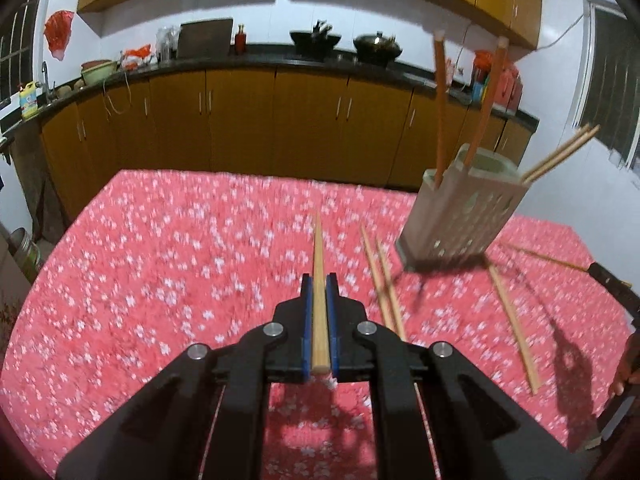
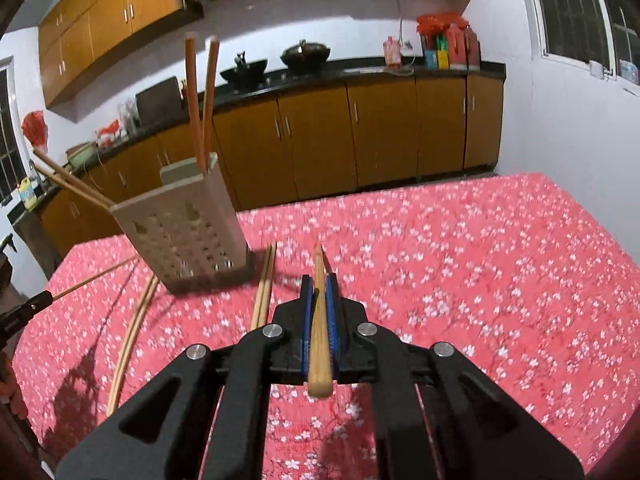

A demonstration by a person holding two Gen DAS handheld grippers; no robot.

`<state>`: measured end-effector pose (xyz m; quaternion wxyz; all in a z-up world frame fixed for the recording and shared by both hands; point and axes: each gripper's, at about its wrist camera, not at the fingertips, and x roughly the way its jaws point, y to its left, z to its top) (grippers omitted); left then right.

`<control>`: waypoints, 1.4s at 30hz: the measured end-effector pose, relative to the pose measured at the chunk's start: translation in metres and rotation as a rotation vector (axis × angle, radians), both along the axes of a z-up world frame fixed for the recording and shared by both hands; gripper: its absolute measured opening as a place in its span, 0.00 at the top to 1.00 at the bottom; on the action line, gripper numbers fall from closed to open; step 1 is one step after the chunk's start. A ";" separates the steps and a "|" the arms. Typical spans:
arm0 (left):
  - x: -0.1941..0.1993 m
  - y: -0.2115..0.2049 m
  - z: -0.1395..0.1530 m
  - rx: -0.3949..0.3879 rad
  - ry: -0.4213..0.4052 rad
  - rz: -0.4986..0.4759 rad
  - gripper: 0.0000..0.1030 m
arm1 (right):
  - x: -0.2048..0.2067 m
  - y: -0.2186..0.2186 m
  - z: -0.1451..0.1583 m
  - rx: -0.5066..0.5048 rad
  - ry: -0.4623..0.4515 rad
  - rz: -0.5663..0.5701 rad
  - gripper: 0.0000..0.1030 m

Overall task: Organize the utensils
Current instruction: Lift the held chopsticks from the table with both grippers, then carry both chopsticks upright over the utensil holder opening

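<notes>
My left gripper (image 1: 319,280) is shut on a pale wooden chopstick (image 1: 319,248) that points forward over the table. My right gripper (image 2: 319,280) is shut on another wooden chopstick (image 2: 319,320). A beige perforated utensil holder (image 1: 464,208) stands on the table, right of the left gripper; it also shows in the right wrist view (image 2: 188,224), left of the right gripper. It holds two orange chopsticks (image 1: 440,112) and two pale ones (image 1: 560,152). Loose chopsticks (image 1: 384,280) lie on the cloth beside the holder, also seen in the right wrist view (image 2: 264,288).
The table wears a red floral cloth (image 1: 160,264). Another loose chopstick (image 1: 516,320) lies further right. Behind the table runs a kitchen counter (image 1: 240,64) with brown cabinets, woks and bottles. The right gripper's chopstick tip shows at the left view's right edge (image 1: 552,260).
</notes>
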<state>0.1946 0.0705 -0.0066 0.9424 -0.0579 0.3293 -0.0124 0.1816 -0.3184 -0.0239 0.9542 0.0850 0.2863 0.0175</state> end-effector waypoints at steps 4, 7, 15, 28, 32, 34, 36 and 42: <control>-0.005 0.000 0.020 -0.013 -0.057 -0.004 0.92 | -0.002 0.000 0.010 0.002 -0.034 -0.003 0.93; -0.010 0.001 0.033 -0.021 -0.093 -0.010 0.92 | -0.003 0.000 0.018 0.004 -0.065 -0.007 0.93; -0.017 0.000 0.056 -0.024 -0.156 -0.019 0.92 | -0.008 0.000 0.035 0.009 -0.116 -0.011 0.93; -0.031 -0.005 0.081 -0.043 -0.218 -0.064 0.92 | -0.015 0.008 0.059 0.015 -0.176 0.021 0.93; -0.035 -0.013 0.095 -0.062 -0.244 -0.100 0.92 | -0.019 0.011 0.077 0.059 -0.209 0.064 0.93; -0.038 -0.021 0.104 -0.068 -0.266 -0.130 0.92 | -0.022 0.013 0.089 0.087 -0.236 0.090 0.93; -0.038 -0.030 0.112 -0.071 -0.285 -0.153 0.92 | -0.025 0.017 0.103 0.116 -0.275 0.118 0.93; -0.035 -0.056 0.142 -0.082 -0.383 -0.190 0.92 | -0.025 0.032 0.139 0.151 -0.411 0.153 0.93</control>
